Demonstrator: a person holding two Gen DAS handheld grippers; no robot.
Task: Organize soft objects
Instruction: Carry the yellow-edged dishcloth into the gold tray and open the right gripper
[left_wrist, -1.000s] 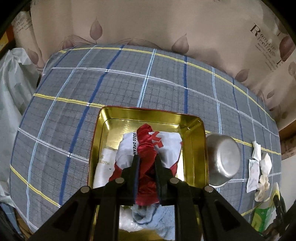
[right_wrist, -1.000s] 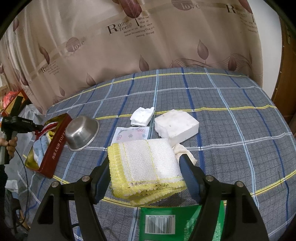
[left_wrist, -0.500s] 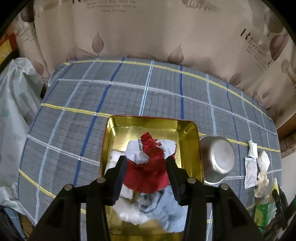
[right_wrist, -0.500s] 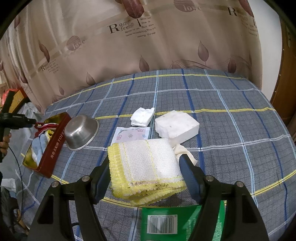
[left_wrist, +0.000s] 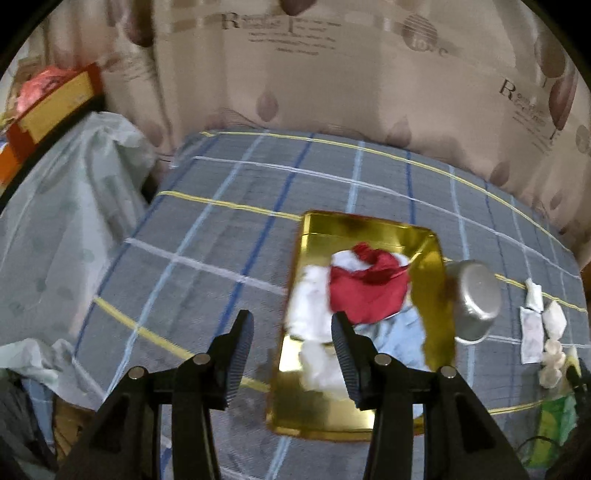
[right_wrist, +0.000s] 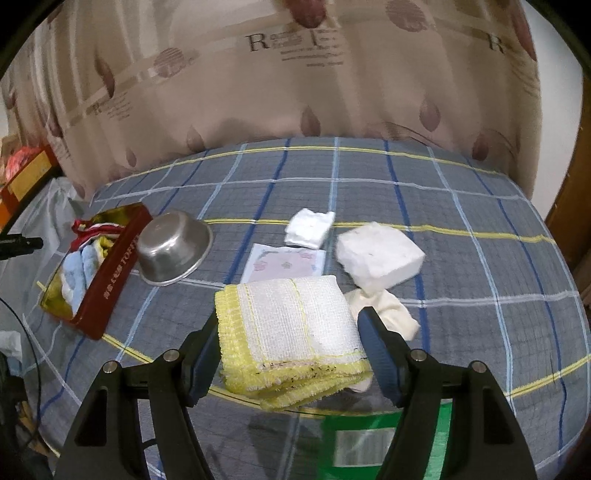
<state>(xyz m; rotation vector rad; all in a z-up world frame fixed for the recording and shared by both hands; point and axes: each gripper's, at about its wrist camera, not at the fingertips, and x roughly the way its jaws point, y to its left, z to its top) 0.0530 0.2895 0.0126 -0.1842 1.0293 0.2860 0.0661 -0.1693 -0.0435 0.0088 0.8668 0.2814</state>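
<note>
A gold tin tray on the plaid bed holds a red cloth, white cloths and a light blue cloth. My left gripper is open and empty, raised above the tray's left edge. In the right wrist view my right gripper is open, its fingers on either side of a folded yellow-edged white towel lying on the bed. The tray shows there at the left.
An upturned steel bowl lies beside the tray. A white foam block, a small white cloth, a flowered packet and a cream cloth lie behind the towel. A green box is below. Curtain behind, bagged clutter left.
My left gripper let go of the red cloth, opened, and pulled up and to the left, away from the tray. The right gripper stayed around the towel, with its view shifted slightly.
</note>
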